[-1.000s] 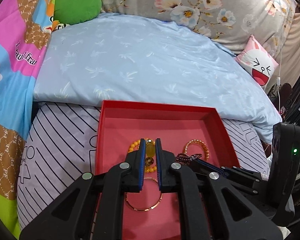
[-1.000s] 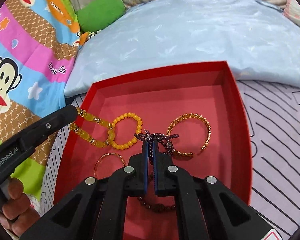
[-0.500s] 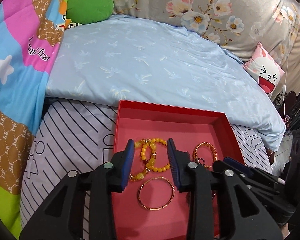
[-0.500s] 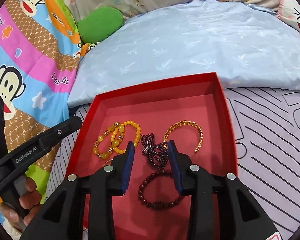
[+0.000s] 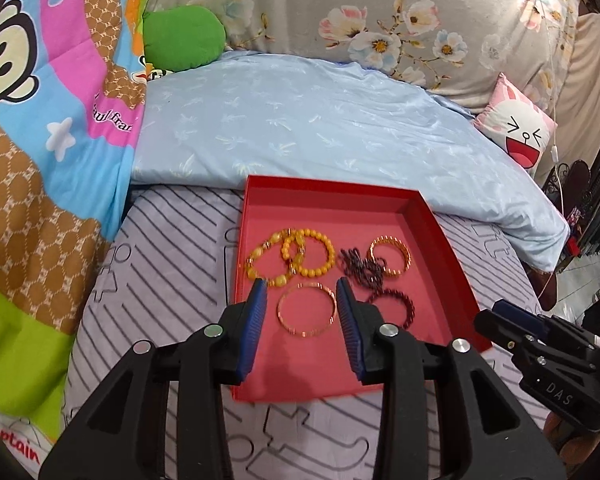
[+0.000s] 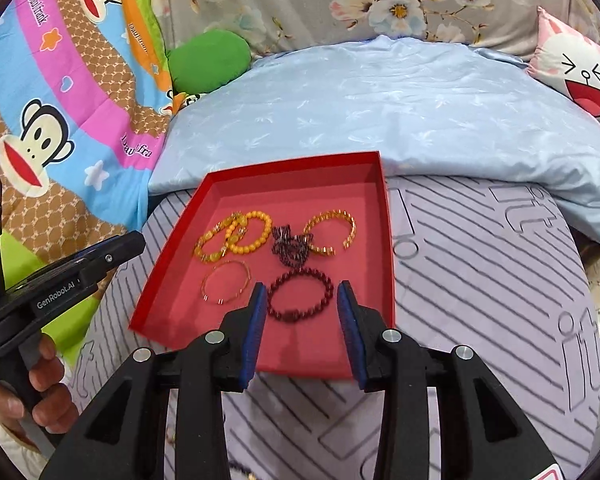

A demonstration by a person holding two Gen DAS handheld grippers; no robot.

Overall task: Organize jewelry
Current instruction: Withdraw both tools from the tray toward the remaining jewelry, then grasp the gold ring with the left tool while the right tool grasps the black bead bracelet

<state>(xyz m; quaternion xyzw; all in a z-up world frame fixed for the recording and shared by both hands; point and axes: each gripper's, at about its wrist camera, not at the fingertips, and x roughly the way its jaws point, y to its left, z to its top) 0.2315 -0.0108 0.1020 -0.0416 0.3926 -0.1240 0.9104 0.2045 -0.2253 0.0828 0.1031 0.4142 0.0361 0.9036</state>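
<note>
red tray (image 5: 440, 240) sits mid-frame on the striped sheet (image 5: 172, 248), w/ all the jewelry inside. we hold the left gripper (image 5: 300, 300) over the tray's near part, jaws opening w/ nothing pinched; thin gold bangle (image 5: 306, 309) lies on the tray floor between the pads. right gripper (image 6: 300, 300) likewise spread & empty, dark red bead bracelet (image 6: 300, 294) framed between its pads. yellow bead bracelets (image 5: 290, 258) upper left in tray, gold cuff (image 6: 332, 232) upper right.

The black left gripper (image 5: 301, 295) and black right gripper (image 6: 301, 295) tilt downward side by side, jaws opening with nothing gripped; a hand (image 6: 40, 392) holds the left one.
</note>
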